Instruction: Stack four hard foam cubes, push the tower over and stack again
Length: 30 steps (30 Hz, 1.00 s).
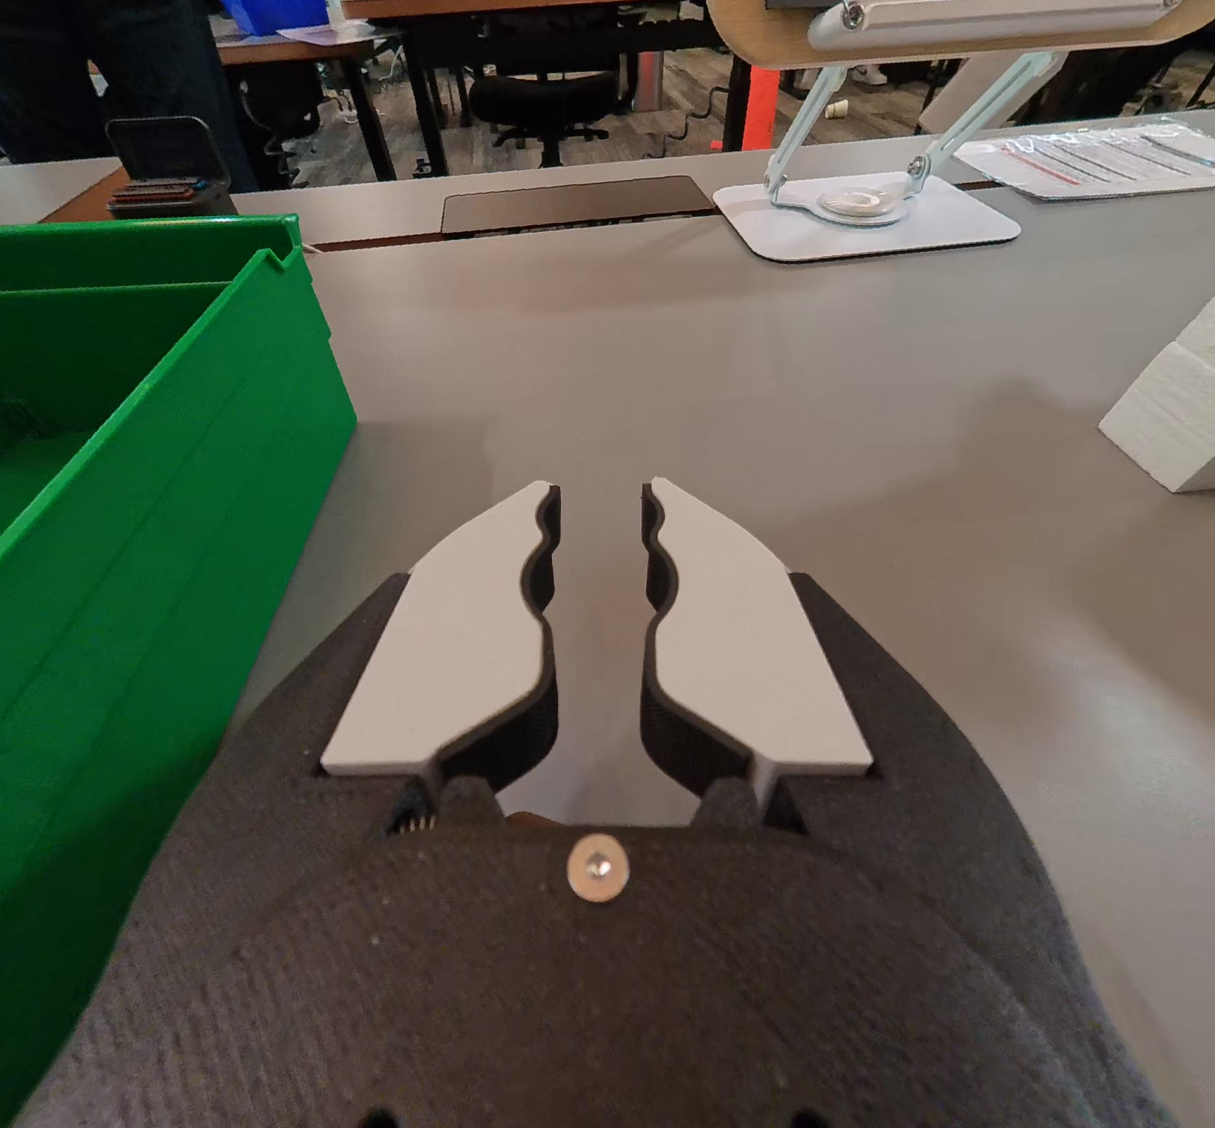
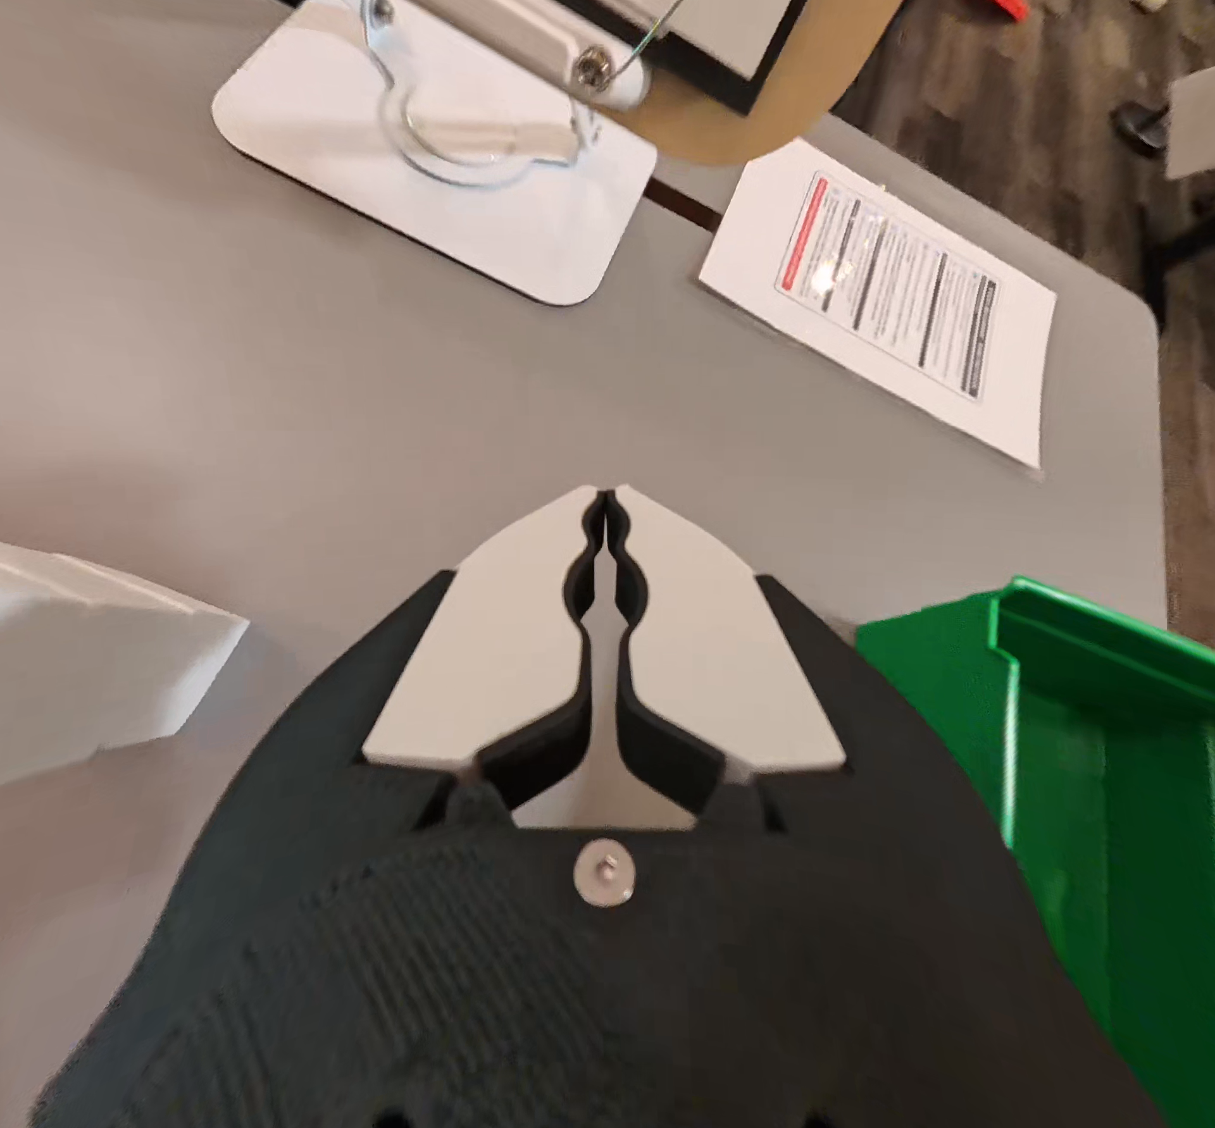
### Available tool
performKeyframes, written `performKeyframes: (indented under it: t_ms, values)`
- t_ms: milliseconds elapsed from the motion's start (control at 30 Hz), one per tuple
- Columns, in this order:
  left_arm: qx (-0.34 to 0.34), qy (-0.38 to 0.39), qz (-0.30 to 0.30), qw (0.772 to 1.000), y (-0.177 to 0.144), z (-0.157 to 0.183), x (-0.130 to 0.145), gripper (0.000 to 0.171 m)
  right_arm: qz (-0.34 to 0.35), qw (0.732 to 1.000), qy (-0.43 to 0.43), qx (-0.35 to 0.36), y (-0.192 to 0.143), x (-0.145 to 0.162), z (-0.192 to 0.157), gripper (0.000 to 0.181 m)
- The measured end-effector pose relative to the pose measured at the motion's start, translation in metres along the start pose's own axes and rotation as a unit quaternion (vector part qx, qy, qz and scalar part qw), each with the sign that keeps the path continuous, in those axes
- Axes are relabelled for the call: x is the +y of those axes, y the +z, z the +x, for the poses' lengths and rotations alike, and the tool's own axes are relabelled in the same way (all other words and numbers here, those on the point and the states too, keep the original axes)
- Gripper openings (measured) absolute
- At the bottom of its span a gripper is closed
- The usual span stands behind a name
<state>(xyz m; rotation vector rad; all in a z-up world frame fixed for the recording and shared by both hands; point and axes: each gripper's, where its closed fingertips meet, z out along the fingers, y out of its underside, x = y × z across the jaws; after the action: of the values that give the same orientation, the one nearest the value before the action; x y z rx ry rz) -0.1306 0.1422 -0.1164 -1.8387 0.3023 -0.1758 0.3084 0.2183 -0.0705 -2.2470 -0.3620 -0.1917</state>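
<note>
My left gripper (image 1: 601, 492) is open, with bare grey table (image 1: 657, 373) showing between its two fingertips; nothing is in its grasp. A green plastic bin (image 1: 164, 472) stands close on its left. My right gripper (image 2: 605, 495) is shut, its black pads meeting at the tips with nothing between them. It hovers over the grey table (image 2: 329, 406). A green bin (image 2: 1085, 735) is at its lower right and a white foam block (image 2: 98, 649) at its left.
A white stand with a tan board (image 1: 868, 216) sits at the back of the table; it also shows in the right wrist view (image 2: 460, 176). A printed sheet (image 2: 887, 308) lies near the table's right edge. A white foam block (image 1: 1177, 413) is at the right. Bins, tables and a person stand beyond. About 45 centimeters separates my left fingertips from my right.
</note>
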Motion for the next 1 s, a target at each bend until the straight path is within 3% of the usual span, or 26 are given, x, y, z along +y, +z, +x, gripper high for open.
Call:
performKeyframes:
  t_ms: [100,167,267,433,567,667,767,867,1000]
  values:
    - [0.002,0.001,0.001,1.0,0.0,0.001,-0.001,0.024,0.017,0.999,0.026,-0.014,0.0,0.003,-0.019,0.0]
    - [0.004,0.001,0.002,1.0,0.0,0.002,-0.001,0.024,0.06,0.992,0.088,-0.066,-0.003,0.002,-0.033,0.0]
    - [0.005,-0.003,0.005,1.0,0.0,0.001,-0.002,0.024,0.106,0.973,0.185,-0.084,-0.002,0.008,-0.024,0.0]
    - [0.007,-0.007,0.004,1.0,0.001,0.001,-0.002,0.024,0.152,0.964,0.219,-0.006,0.002,0.021,0.012,0.0]
    - [0.008,0.002,0.0,1.0,0.002,0.004,-0.001,0.024,0.237,0.921,0.305,0.048,-0.01,0.022,0.044,0.0]
    - [0.008,0.005,0.0,1.0,0.002,0.005,-0.001,0.024,0.25,0.931,0.254,0.077,-0.012,0.018,0.048,0.0]
    - [0.008,0.005,-0.001,1.0,0.002,0.005,0.0,0.024,0.261,0.943,0.203,0.031,-0.01,0.008,0.029,0.0]
    - [0.008,0.006,-0.001,1.0,0.002,0.005,0.0,0.024,0.256,0.944,0.207,0.0,-0.007,0.006,0.018,0.0]
    - [0.008,0.006,0.0,1.0,0.002,0.005,-0.001,0.024,0.278,0.949,0.146,0.039,-0.016,-0.001,0.021,0.0]
